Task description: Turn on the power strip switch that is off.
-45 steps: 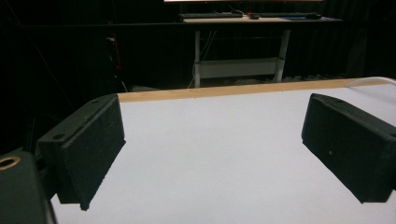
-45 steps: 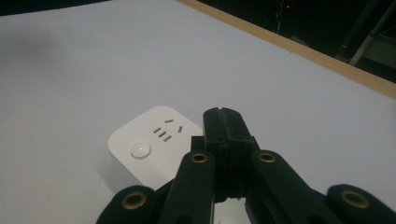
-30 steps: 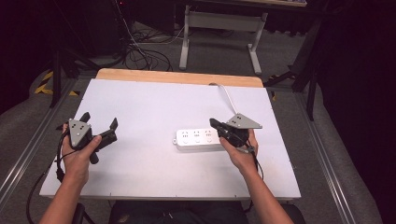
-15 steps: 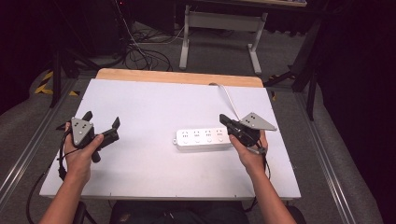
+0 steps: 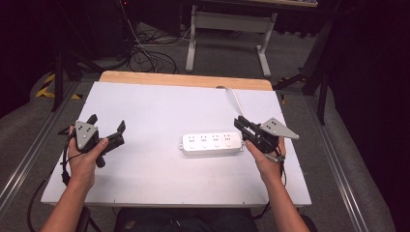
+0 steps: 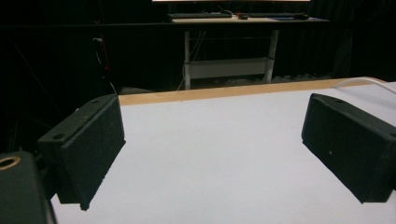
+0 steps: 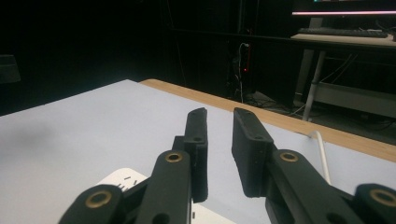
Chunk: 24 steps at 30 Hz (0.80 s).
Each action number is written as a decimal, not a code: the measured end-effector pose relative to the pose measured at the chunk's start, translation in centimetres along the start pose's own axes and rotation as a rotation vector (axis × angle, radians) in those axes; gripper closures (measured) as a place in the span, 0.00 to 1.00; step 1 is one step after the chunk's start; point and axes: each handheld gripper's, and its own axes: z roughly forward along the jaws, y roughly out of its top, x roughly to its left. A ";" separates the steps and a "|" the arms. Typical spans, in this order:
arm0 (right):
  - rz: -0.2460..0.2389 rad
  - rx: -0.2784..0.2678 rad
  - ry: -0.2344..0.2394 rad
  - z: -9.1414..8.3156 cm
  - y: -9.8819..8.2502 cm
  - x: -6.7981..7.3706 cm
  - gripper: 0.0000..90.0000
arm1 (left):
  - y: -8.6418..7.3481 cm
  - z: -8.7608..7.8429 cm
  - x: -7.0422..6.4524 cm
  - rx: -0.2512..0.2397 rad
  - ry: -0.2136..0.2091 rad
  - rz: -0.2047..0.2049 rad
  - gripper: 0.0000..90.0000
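Power strip [image 5: 212, 143], white, lies flat near the middle of my white surface [image 5: 159, 106], its cable [image 5: 235, 99] running to the wooden far edge. From above, my left gripper [image 5: 105, 126] hangs at the surface's left side, well apart from the strip, jaws spread wide with nothing between them. My right gripper [image 5: 241, 123] sits just beside the strip's right end. Grey floor, black cables and a white desk frame [image 5: 227, 29] lie beyond, in a dark room.

Left gripper view: my left gripper [image 6: 212, 140] shows its jaws far apart over bare surface [image 6: 210, 163].

Right gripper view: my right gripper [image 7: 219, 126] has its jaws nearly closed, a narrow gap between, empty; the strip's corner [image 7: 122, 179] shows below.
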 end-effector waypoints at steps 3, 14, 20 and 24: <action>0.003 -0.004 -0.002 -0.2 0.0 -0.2 0.82 | 0.0 0.0 0.0 -0.001 -0.001 0.000 0.07; 0.010 -0.029 -0.020 -0.7 -0.1 -0.4 0.68 | 0.0 0.1 0.0 -0.001 -0.005 -0.005 0.07; 0.008 -0.047 -0.034 -1.0 -0.1 -0.7 0.61 | 0.1 0.2 0.0 -0.001 -0.005 -0.005 0.07; 0.025 -0.065 -0.055 -1.3 -0.2 -1.0 0.54 | 0.1 0.3 -0.2 -0.002 -0.010 -0.002 0.07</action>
